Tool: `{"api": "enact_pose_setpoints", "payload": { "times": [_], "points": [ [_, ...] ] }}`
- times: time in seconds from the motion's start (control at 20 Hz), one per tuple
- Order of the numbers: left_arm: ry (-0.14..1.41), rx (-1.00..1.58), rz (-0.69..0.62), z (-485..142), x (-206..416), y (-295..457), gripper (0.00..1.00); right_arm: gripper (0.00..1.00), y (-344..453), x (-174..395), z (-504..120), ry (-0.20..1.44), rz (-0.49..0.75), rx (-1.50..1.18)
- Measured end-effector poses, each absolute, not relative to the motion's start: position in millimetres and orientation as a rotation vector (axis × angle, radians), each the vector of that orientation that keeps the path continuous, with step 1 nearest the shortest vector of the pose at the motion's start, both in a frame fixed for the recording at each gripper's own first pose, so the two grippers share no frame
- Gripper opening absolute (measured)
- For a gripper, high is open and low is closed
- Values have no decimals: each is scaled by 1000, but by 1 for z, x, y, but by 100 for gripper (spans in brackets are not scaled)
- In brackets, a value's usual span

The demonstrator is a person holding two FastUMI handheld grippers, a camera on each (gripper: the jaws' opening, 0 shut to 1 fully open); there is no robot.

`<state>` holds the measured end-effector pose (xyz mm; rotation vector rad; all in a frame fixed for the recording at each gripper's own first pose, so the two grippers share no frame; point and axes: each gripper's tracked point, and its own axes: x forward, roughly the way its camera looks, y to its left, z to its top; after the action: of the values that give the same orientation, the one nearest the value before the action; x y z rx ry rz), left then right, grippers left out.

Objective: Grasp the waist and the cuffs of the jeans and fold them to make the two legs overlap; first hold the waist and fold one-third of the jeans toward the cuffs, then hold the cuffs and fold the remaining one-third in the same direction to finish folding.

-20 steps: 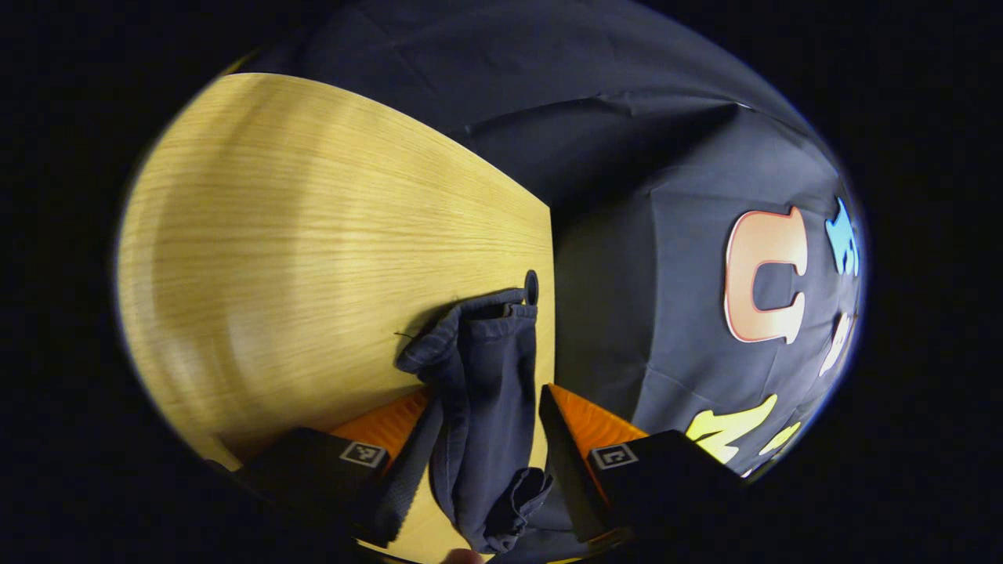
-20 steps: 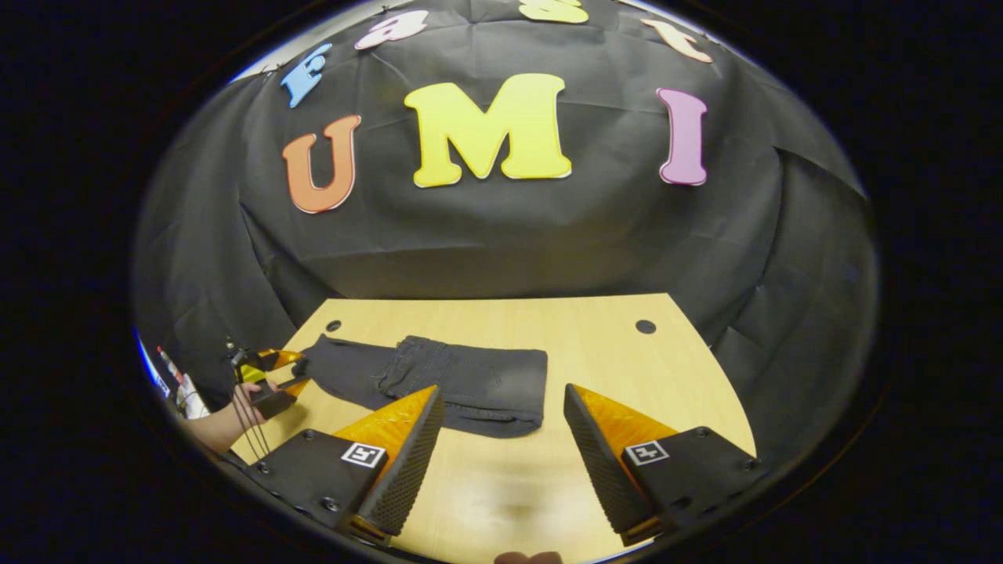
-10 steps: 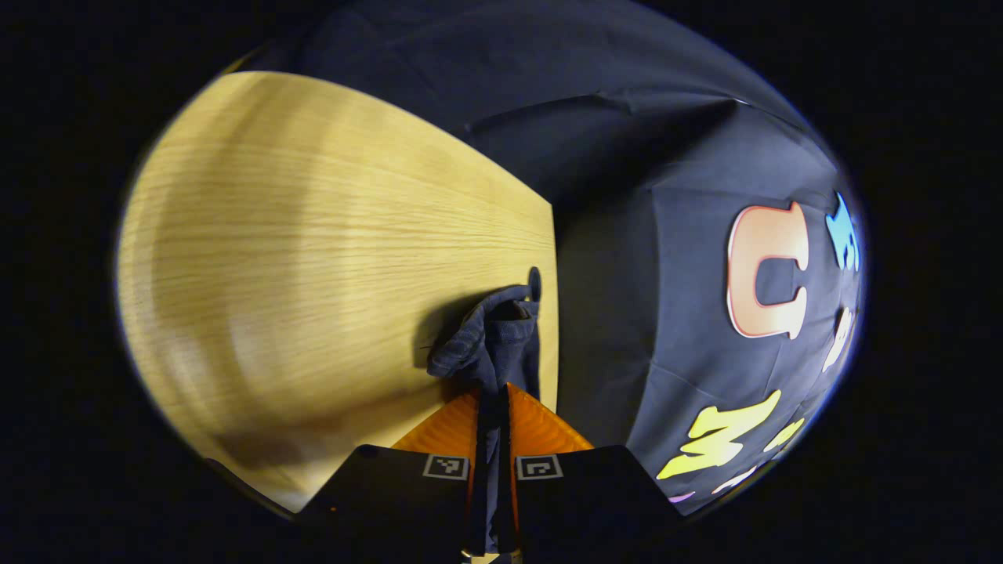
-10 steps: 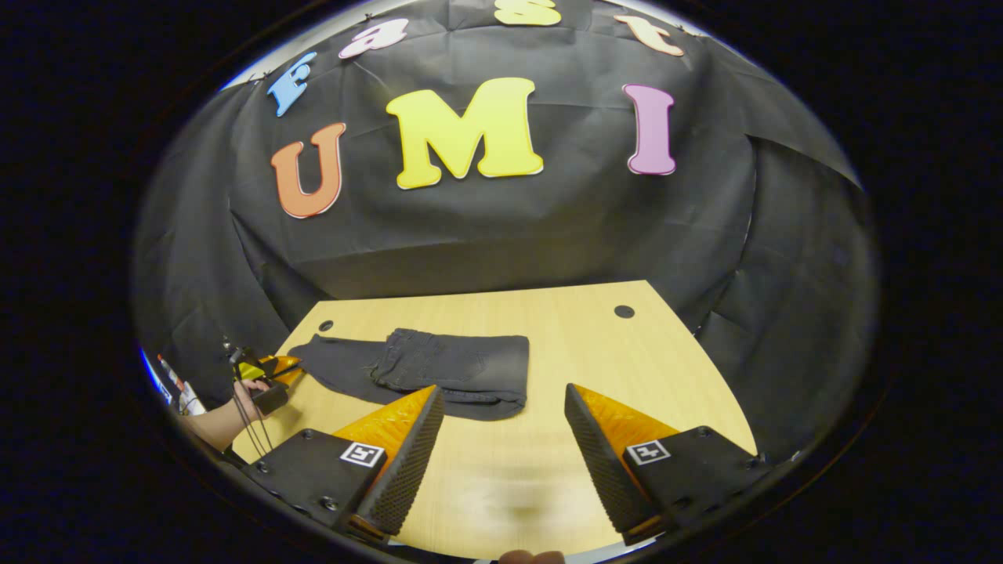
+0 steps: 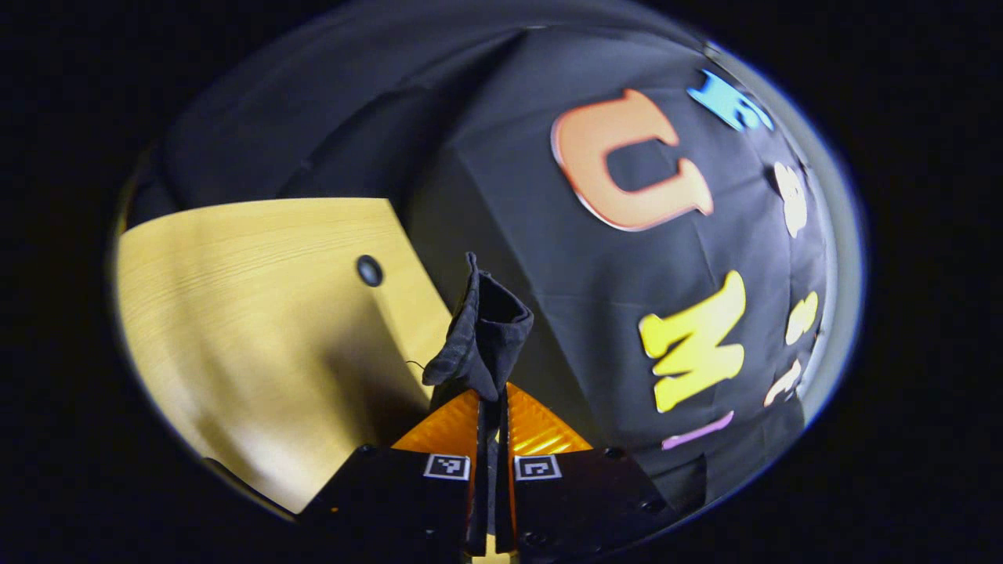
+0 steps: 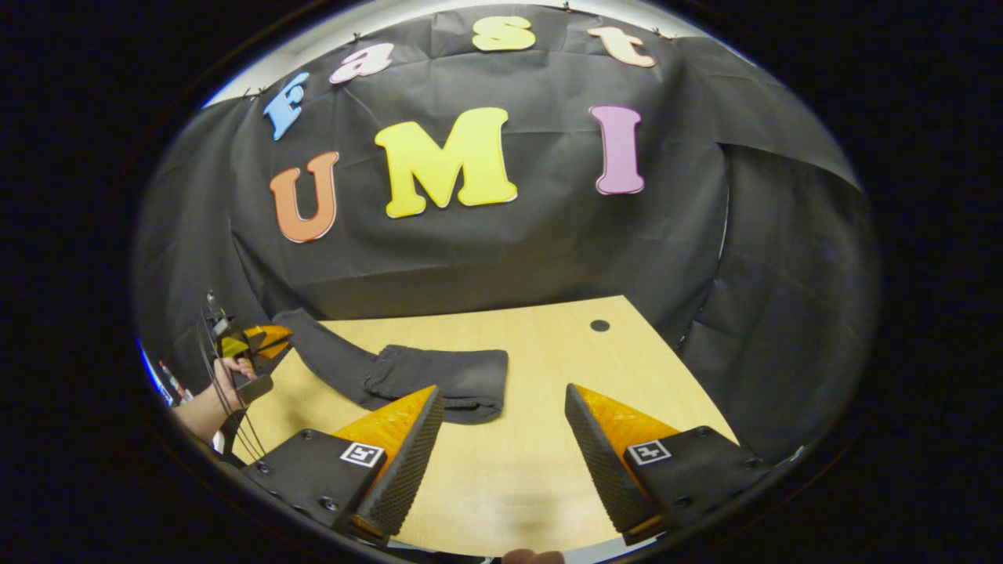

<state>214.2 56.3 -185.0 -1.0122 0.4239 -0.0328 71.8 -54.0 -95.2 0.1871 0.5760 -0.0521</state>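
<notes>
Left gripper (image 5: 490,407) clamped on cuffs (image 5: 482,333), lifted off table (image 6: 548,470). Jeans (image 6: 439,376) soft, limp, likely sagging; folded part resting mid-table. Best held at hems. Right gripper (image 6: 501,446) wide open, holding nothing

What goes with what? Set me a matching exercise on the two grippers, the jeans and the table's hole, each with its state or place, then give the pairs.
1 left gripper
2 right gripper
3 jeans
4 hole

A open, holding nothing
B one end lifted
C shut on the cuffs
D near the table's far edge

Pairs: 1-C, 2-A, 3-B, 4-D.
</notes>
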Motion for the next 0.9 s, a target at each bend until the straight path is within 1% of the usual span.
{"api": "enact_pose_setpoints", "payload": {
  "times": [0.05, 0.1, 0.2, 0.25, 0.4, 0.45, 0.5, 0.55, 0.6, 0.75, 0.9],
  "points": [
    [427, -946, -79, -172, 216, 32, 7, 93, -61, 67, -95, 570, -63, 198],
    [438, -864, -127, -163, 215, 4, 6, 96, -70, 62, -95, 563, -79, 208],
    [460, -734, -211, -156, 207, -49, 7, 96, -90, 48, -96, 558, -115, 229],
    [470, -676, -243, -161, 202, -78, 7, 93, -100, 40, -98, 558, -136, 238],
    [455, -478, -264, -191, 204, -132, 7, 92, -132, 20, -107, 571, -203, 258],
    [450, -419, -272, -203, 201, -147, 7, 96, -143, 14, -111, 580, -229, 263],
    [459, -361, -279, -218, 200, -159, 7, 92, -153, 9, -115, 592, -250, 265],
    [475, -304, -289, -236, 199, -172, 7, 93, -161, 3, -120, 605, -266, 262],
    [496, -252, -297, -254, 196, -184, 7, 98, -167, 0, -123, 619, -277, 256],
    [574, -114, -306, -318, 188, -205, 8, 98, -174, -4, -133, 657, -278, 233],
    [646, -83, -300, -359, 184, -212, 11, 98, -174, 1, -136, 671, -265, 216]
  ]
}}
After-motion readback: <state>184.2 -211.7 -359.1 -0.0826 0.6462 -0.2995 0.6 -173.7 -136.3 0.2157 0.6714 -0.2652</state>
